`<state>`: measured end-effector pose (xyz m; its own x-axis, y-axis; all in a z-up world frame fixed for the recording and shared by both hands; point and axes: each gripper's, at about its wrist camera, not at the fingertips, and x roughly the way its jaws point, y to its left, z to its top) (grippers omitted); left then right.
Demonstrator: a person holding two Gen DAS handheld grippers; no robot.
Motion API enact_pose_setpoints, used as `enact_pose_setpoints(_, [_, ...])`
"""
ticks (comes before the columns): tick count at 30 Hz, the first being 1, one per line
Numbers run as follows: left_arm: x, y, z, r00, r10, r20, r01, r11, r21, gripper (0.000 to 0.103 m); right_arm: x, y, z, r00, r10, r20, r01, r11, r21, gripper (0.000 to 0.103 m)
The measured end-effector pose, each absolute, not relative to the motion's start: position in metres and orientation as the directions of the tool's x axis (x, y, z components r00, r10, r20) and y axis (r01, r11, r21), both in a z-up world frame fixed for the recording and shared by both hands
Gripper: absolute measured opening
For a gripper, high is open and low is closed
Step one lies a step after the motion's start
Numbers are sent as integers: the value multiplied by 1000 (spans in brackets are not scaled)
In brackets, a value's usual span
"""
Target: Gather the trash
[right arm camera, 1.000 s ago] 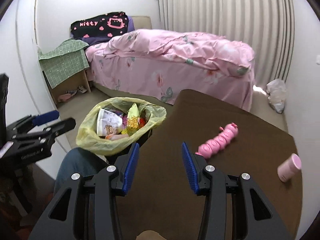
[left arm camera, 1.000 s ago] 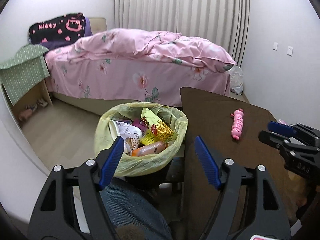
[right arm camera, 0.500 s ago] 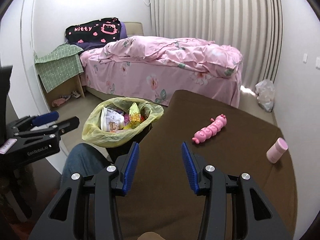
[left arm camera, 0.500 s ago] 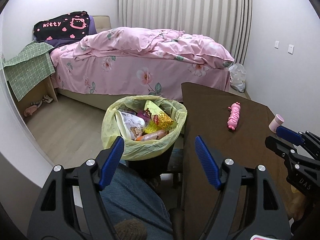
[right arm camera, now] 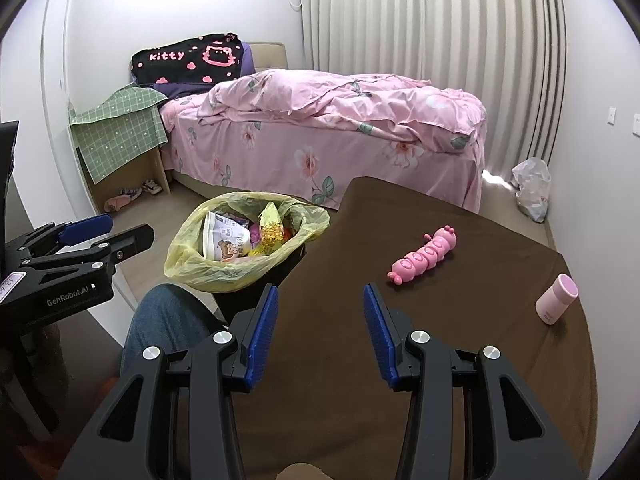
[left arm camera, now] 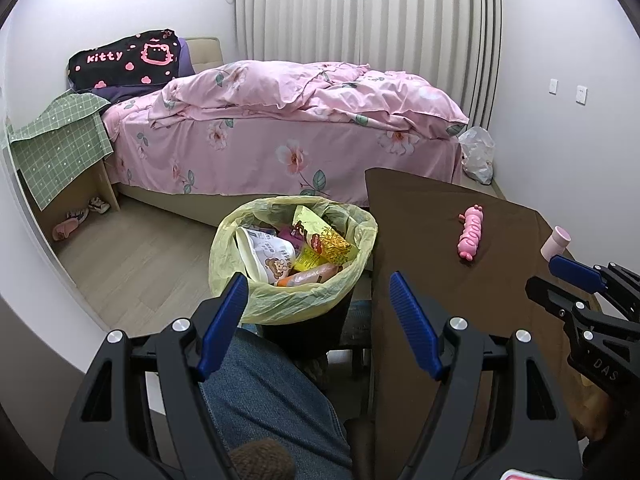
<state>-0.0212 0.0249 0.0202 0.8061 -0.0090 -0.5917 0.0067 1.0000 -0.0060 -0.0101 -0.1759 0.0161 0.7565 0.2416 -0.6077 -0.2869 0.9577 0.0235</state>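
Bedding in pink covers the bed [left arm camera: 304, 120] at the back, clear of any likely trouble. Nearer, the brown tabletop [right arm camera: 440, 360] carries just two things, a pink caterpillar toy [right arm camera: 424, 256] and a pink bottle [right arm camera: 557, 298] lying near the right edge, well apart from each other. Neither looks like rubbish, so the main risk is, I judge, a wrong pick: either one mistaken for trash and binned. The bottle, being round and on its side, could also roll off if nudged.

Beside the tabletop's left edge stands the trash bin [left arm camera: 294, 256], its yellow liner already heaped with wrappers and packets. Another drop could slide off the pile onto the floor, or a careless reach could drag the loose liner rim.

Both tools are empty: the left hand-held gripper [left arm camera: 316, 320] hangs spread over the bin's near rim, and the right hand-held gripper [right arm camera: 318, 330] is spread above bare tabletop.
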Motion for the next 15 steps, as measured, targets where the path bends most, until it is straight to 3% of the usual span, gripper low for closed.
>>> enact_pose_setpoints(15, [-21,25,21,806,-11,-592,11,1000,-3,69,-10,-176,14,750,246,-614,-288,957,32,42])
